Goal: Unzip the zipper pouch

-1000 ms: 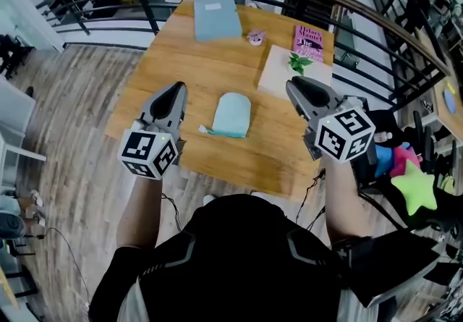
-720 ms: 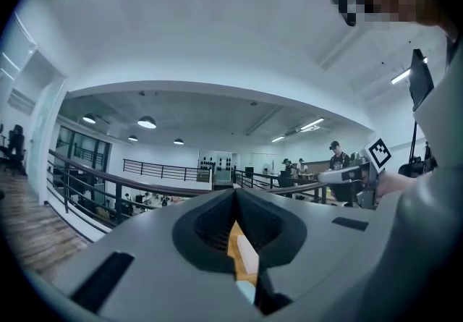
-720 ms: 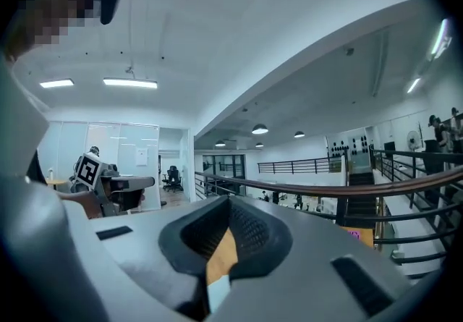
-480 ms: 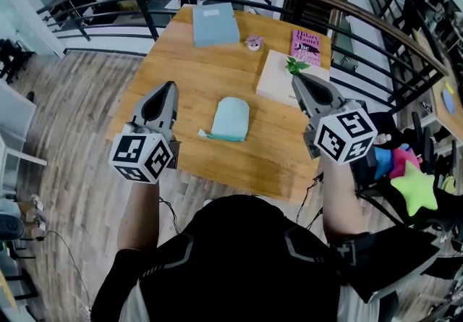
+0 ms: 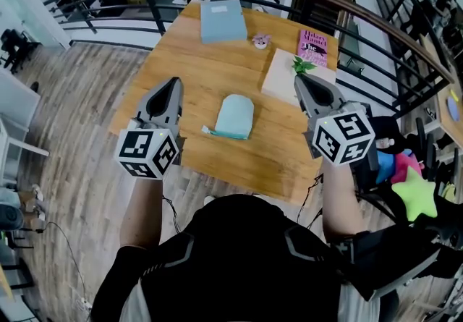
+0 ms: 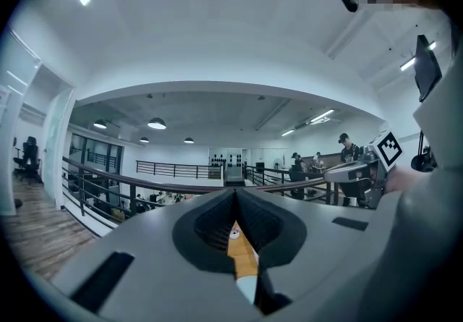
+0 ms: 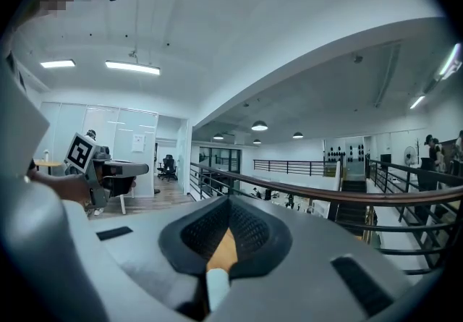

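Pouch, light-blue fabric w/ zipper along its near edge (image 5: 235, 116), lies flat on the wooden table (image 5: 195, 67), approx. mid-table. We hold the left gripper (image 5: 172, 83) & right gripper (image 5: 301, 82) either side of it, clear of it. Both sets of jaws are pressed together w/ nothing btwn them.

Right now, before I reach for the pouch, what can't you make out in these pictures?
Head view: zipper pouch too small to tell whether its zipper is shut.
Head view: small pink object too small to identify.
Head view: white board has a corner hidden behind the right gripper.
Both gripper views: shut jaws leave only a sliver of the table visible.
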`<state>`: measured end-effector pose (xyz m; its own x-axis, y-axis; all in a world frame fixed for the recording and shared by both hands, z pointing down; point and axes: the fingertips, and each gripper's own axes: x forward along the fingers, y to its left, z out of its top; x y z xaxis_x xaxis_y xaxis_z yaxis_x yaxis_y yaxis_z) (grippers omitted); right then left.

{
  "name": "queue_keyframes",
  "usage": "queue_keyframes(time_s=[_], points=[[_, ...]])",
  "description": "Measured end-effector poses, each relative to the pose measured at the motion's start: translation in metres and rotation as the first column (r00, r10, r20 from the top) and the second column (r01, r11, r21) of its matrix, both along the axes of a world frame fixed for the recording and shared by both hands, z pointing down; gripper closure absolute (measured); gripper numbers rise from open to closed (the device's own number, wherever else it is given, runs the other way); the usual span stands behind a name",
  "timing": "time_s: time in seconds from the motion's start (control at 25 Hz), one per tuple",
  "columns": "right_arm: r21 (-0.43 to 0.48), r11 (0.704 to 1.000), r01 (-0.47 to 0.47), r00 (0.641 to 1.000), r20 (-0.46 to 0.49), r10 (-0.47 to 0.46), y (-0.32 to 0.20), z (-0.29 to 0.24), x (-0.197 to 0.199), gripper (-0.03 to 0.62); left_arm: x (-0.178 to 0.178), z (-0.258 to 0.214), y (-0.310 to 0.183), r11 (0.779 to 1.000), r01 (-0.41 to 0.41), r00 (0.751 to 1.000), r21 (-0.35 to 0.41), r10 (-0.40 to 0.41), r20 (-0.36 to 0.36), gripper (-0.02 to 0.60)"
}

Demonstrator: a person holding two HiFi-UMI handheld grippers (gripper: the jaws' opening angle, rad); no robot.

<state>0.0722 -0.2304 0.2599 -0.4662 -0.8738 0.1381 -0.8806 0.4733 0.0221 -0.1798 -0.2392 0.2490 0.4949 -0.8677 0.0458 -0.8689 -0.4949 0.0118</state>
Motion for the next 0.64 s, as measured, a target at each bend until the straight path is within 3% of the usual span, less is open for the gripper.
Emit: queue_keyframes(time_s=[0.64], points=[[-0.007,1.0,0.002,1.0,0.003,-0.002,0.0004,0.0039,0.0003,0.585,-0.0051,0.0056,0.002,1.0,0.024,1.0,-0.009,-0.024,-0.003,0.552]])
